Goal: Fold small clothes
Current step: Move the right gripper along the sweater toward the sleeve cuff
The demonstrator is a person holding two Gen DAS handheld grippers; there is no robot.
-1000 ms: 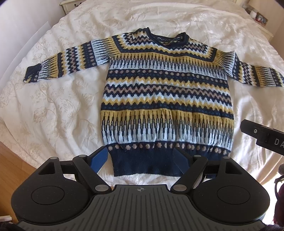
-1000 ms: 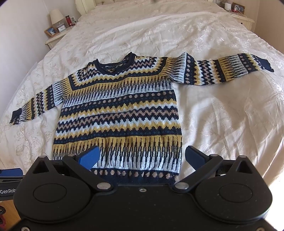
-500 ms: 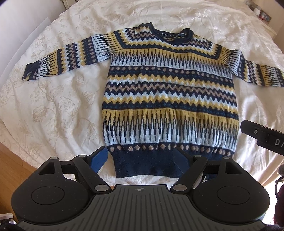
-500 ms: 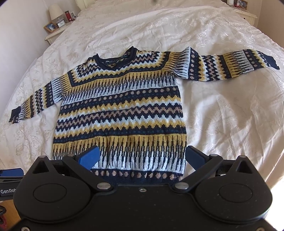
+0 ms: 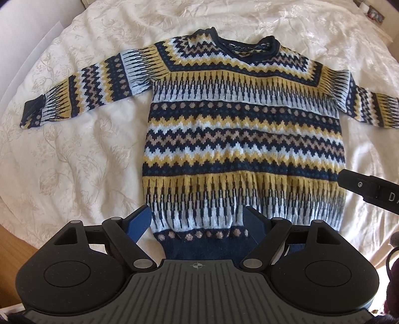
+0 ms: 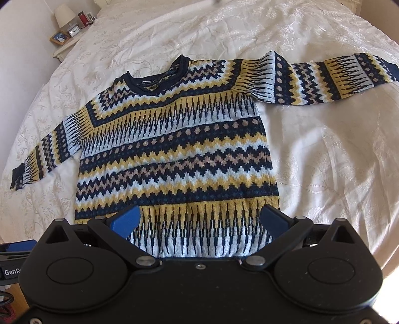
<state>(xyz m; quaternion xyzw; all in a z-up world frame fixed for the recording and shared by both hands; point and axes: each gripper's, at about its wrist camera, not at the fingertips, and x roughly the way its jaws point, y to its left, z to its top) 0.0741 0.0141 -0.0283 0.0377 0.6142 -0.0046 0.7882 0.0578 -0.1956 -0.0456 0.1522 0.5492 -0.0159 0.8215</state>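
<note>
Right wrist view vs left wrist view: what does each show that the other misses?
Only the right wrist view shows the bedside table with a lamp and framed photo, plus the full right sleeve to its cuff. Only the left wrist view shows the navy hem and wooden floor. Both show the patterned sweater flat on the white bedspread, with the left gripper and right gripper open.
</note>
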